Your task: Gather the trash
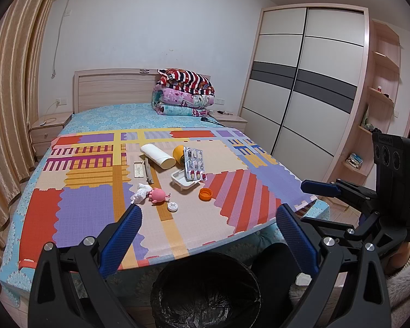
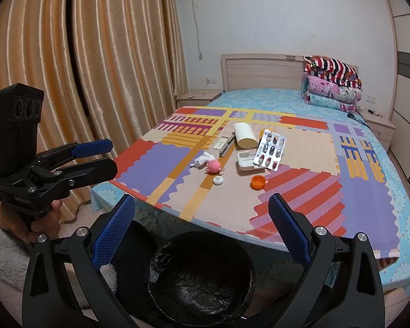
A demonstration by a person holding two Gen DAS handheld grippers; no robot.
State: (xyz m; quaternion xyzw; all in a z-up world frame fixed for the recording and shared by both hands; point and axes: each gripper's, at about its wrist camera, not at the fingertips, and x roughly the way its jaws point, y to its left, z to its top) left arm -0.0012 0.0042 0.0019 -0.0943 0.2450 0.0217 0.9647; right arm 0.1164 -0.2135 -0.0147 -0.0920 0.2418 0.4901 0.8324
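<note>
Trash sits mid-mat on bed: crumpled tissue (image 1: 141, 193) touching pink toy (image 1: 158, 196), white cap (image 1: 172, 207) & orange cap (image 1: 205, 193) nearby, blister pack (image 1: 194, 164) leaning on white tray (image 1: 181, 182). Black-lined bin (image 1: 205, 289) on floor below both grippers. Left gripper (image 1: 209, 222) & right gripper (image 2: 202, 217) spread wide, empty.

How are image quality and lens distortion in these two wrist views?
Left wrist view: sharp, evenly lit; fisheye bends the wardrobe and curtain; dark vignette in the corners. Right wrist view: equally sharp; curtain bows strongly; the blister pack glints slightly; the trash bin interior is too dark for detail.
</note>
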